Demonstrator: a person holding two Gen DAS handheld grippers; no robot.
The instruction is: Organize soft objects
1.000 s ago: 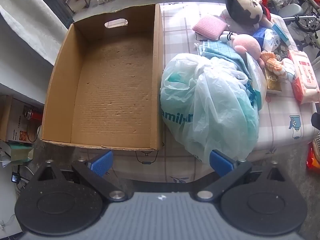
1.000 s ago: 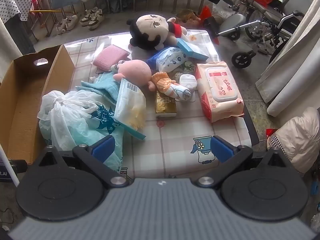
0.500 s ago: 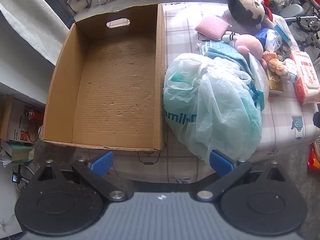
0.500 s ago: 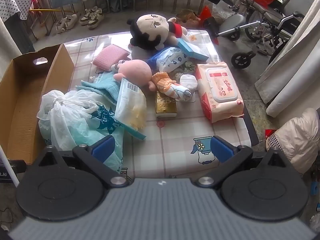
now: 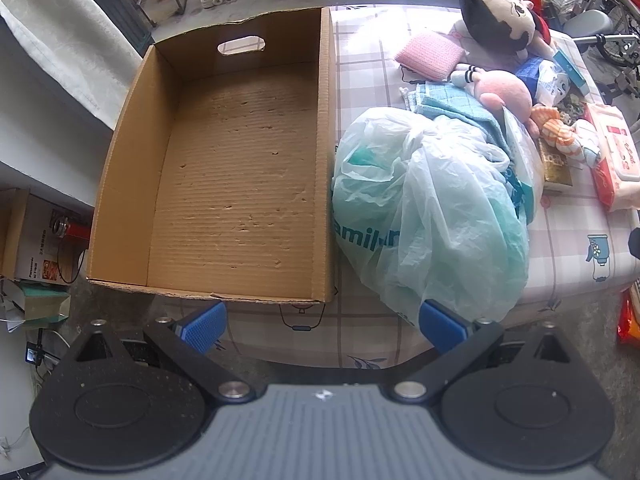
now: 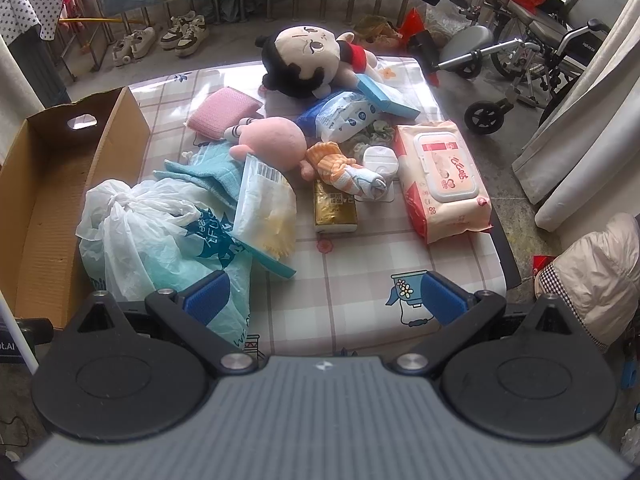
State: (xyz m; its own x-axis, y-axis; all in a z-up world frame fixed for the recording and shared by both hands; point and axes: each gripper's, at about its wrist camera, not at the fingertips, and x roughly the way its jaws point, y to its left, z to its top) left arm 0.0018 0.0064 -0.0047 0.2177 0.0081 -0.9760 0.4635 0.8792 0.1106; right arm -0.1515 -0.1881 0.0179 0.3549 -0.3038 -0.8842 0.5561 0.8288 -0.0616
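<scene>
Brown corrugated cardboard box [image 5: 240, 184] is seen bare inside, touched on its right wall by a knotted translucent pale-green plastic bag [image 5: 432, 216]. Left gripper [image 5: 322, 326] and right gripper [image 6: 322, 300] are held wide apart, nothing grasped.

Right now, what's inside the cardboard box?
Nothing shows inside the cardboard box: the left wrist view gives a bare corrugated floor up to the handle hole. The plastic bag sits outside, against its wall. The nearest inside corner is partly hidden.
</scene>
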